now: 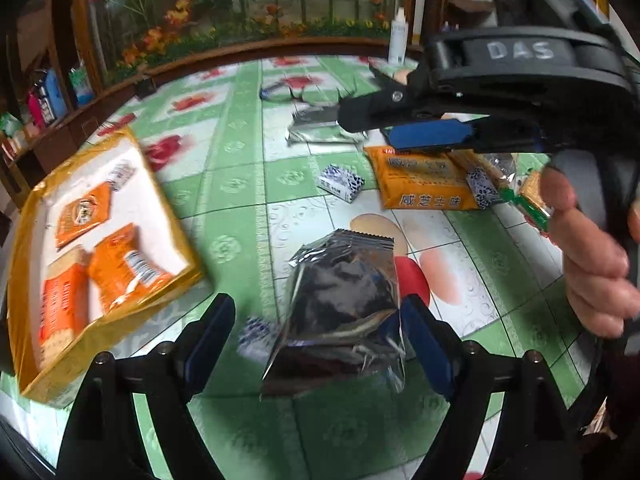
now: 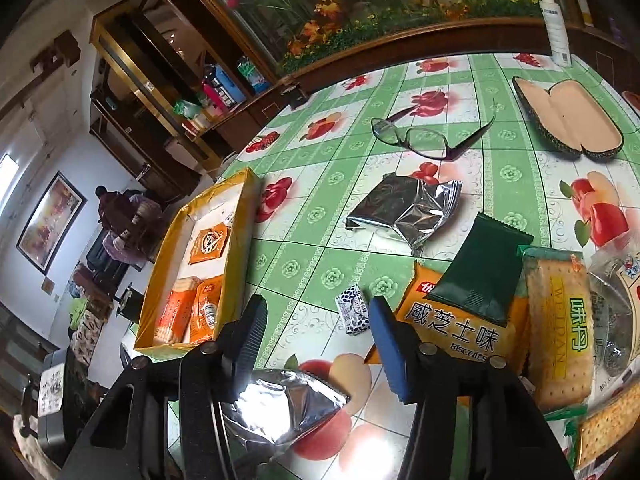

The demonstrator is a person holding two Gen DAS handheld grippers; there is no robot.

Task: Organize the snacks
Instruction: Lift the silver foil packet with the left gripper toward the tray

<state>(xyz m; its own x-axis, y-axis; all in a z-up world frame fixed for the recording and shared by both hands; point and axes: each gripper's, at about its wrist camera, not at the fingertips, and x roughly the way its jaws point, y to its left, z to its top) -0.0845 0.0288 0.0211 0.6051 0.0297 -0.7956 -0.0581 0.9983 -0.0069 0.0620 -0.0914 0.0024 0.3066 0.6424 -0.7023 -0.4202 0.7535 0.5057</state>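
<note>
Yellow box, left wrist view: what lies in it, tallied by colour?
Orange packets: 3
Blue-and-white sweet: 1
Total in the yellow box: 4

The yellow tray (image 1: 36, 352) is smeared by motion blur in the left wrist view, its near corner cut by the frame edge. A small blue-and-white packet (image 1: 254, 338) beside the silver packet (image 1: 340, 312) blurs past reading. In the right wrist view, the clear bag (image 2: 616, 320) runs off the right edge.
</note>
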